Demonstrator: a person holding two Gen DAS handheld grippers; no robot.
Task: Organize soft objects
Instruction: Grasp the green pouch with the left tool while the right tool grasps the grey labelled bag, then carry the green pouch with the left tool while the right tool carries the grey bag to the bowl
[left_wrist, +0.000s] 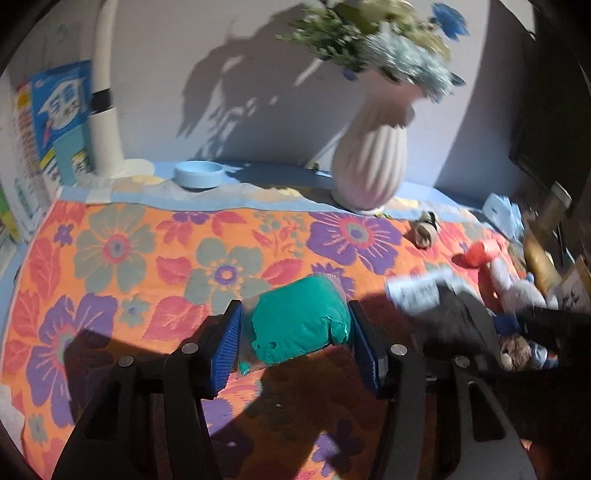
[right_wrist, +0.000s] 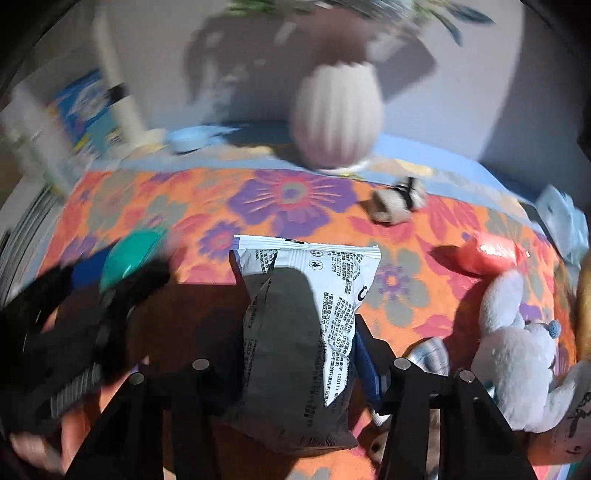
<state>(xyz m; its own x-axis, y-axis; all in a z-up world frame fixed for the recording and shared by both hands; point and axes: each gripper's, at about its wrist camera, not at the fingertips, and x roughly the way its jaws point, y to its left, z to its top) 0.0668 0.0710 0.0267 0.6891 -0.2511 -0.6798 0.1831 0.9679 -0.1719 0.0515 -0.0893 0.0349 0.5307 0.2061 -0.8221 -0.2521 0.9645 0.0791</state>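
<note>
Item: your left claw (left_wrist: 295, 343) clasps the green pouch (left_wrist: 299, 325), right claw (right_wrist: 295, 369) grips the white packet (right_wrist: 295, 332); carry both level, without squeezing harder.

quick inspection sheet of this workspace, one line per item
surface: floral cloth, sunlit, hard shadows
job's things: green pouch between the left claw pads; white packet in the right claw; grey plush and red pouch at the right
clutter: vase with flowers, blue bowl, small roll
grippers: both claws shut on their loads
cables: nothing seen
surroundings: wall, books at left; right view blurred
</note>
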